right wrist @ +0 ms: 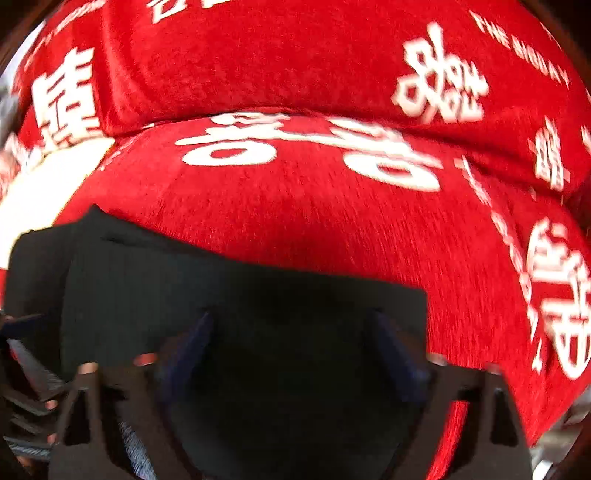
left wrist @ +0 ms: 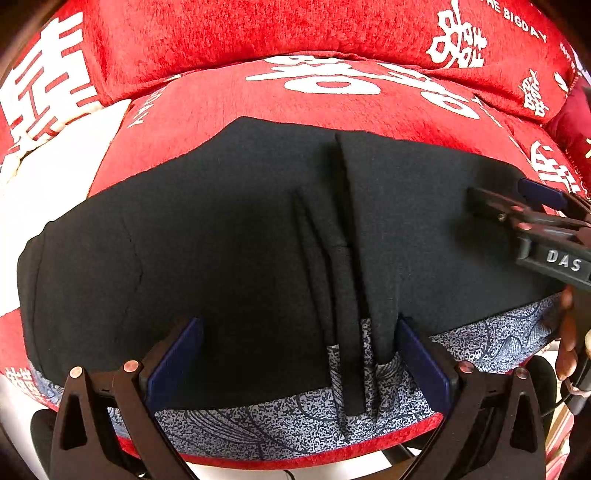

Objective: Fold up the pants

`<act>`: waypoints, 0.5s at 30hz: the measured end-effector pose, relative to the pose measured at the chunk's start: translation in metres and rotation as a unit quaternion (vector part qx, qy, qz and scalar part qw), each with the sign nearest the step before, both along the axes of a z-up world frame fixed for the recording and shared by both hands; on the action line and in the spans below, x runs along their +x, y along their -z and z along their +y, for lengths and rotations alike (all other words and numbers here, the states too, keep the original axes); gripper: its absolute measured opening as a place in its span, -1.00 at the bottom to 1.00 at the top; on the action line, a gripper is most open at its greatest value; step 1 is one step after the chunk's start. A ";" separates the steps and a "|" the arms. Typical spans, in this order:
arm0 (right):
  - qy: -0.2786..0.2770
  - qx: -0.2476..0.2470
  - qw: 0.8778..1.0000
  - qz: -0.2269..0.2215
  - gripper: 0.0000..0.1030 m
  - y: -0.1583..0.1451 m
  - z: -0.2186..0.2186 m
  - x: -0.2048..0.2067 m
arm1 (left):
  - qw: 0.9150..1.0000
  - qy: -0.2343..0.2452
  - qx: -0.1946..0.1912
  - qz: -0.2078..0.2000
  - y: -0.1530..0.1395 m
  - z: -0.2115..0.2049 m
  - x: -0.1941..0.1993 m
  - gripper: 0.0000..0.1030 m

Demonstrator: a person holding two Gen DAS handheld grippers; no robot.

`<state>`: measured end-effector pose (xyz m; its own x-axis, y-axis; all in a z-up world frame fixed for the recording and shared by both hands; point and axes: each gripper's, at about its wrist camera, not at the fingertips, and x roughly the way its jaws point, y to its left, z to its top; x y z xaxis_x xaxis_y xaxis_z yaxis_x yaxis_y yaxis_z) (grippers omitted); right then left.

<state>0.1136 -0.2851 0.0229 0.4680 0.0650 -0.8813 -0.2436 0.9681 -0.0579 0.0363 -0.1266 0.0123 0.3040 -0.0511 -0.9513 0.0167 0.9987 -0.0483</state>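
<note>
Black pants (left wrist: 207, 240) lie spread flat across a red cushion (left wrist: 280, 107), with a blue-and-white patterned band (left wrist: 280, 424) along their near edge and upright pleats in the middle. My left gripper (left wrist: 299, 332) is open, its blue pads either side of the pleats at the near edge. My right gripper (left wrist: 517, 192) shows at the right over the pants' right end. In the right wrist view the right gripper (right wrist: 291, 325) is open over the black pants (right wrist: 258, 295), near their right edge.
The red cushion (right wrist: 332, 221) carries white characters, with a red back cushion (left wrist: 258, 33) behind it. A white patch (left wrist: 55, 177) lies left of the pants. The cushion's front edge (left wrist: 295, 458) is just below the patterned band.
</note>
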 end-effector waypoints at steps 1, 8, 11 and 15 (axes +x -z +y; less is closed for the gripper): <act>0.008 -0.009 1.000 -0.002 0.92 -0.003 0.002 -0.002 | 1.000 0.001 -0.001 0.000 0.000 0.000 0.000 1.00; 0.029 -0.067 0.997 -0.036 0.92 -0.002 0.001 -0.072 | 1.000 0.006 -0.006 -0.009 0.001 0.002 -0.002 1.00; 0.031 -0.065 0.996 -0.051 0.92 -0.001 -0.001 -0.099 | 1.000 0.009 -0.009 -0.009 0.000 0.003 -0.003 1.00; 0.042 -0.053 0.995 -0.078 0.92 -0.022 -0.003 -0.114 | 0.999 -0.009 -0.032 -0.009 -0.008 0.013 -0.007 1.00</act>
